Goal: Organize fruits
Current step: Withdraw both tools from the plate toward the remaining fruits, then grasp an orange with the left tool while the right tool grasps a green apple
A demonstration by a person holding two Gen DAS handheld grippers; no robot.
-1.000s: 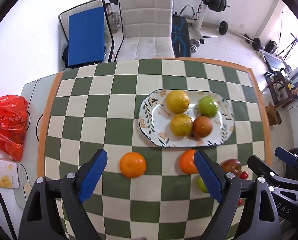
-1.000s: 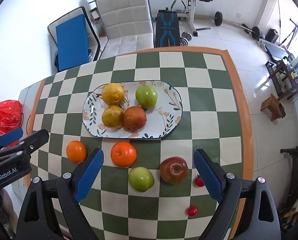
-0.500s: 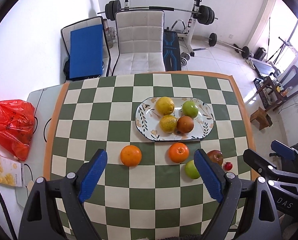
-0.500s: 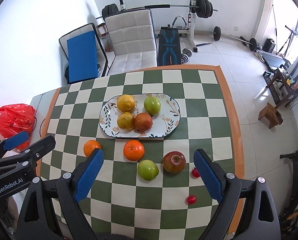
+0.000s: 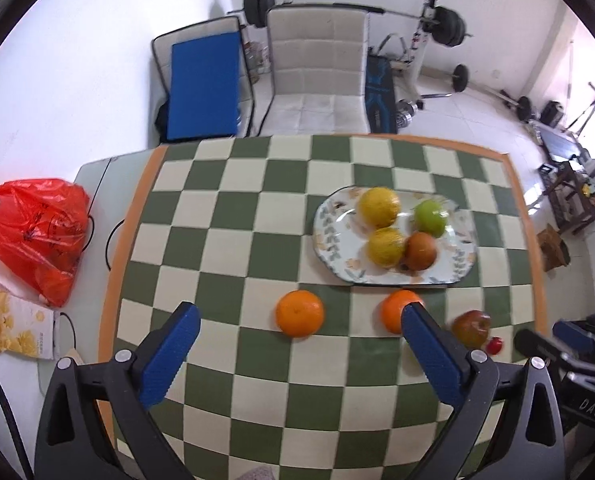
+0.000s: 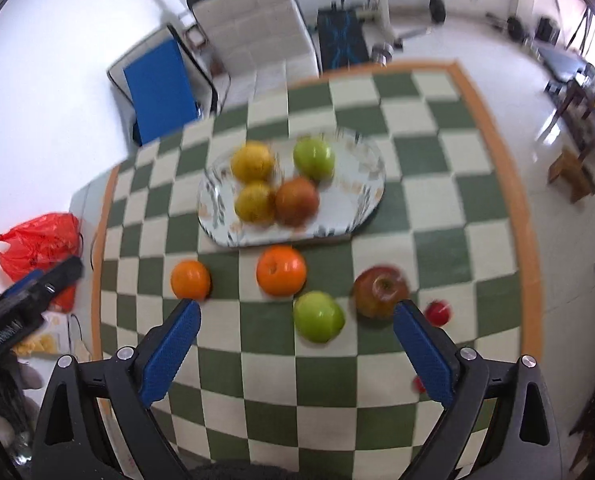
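Your left gripper [image 5: 295, 354] hangs above the checkered table [image 5: 233, 216], jaws spread wide and empty, with one orange [image 5: 300, 313] at frame centre between the fingers. The plate [image 5: 337, 216] sits centre-right, its long axis running left to right. Your right gripper [image 6: 295, 350] hangs likewise, wide and empty, over the second orange [image 6: 281, 270], green apple [image 6: 318, 316] and red apple [image 6: 379, 290] at centre.

A white quilted chair [image 5: 317, 76] stood behind the checkered table [image 5: 225, 216], with a barbell rack [image 5: 429, 28] beside it against white walls; daylight brightened the tiled floor [image 5: 477, 116].
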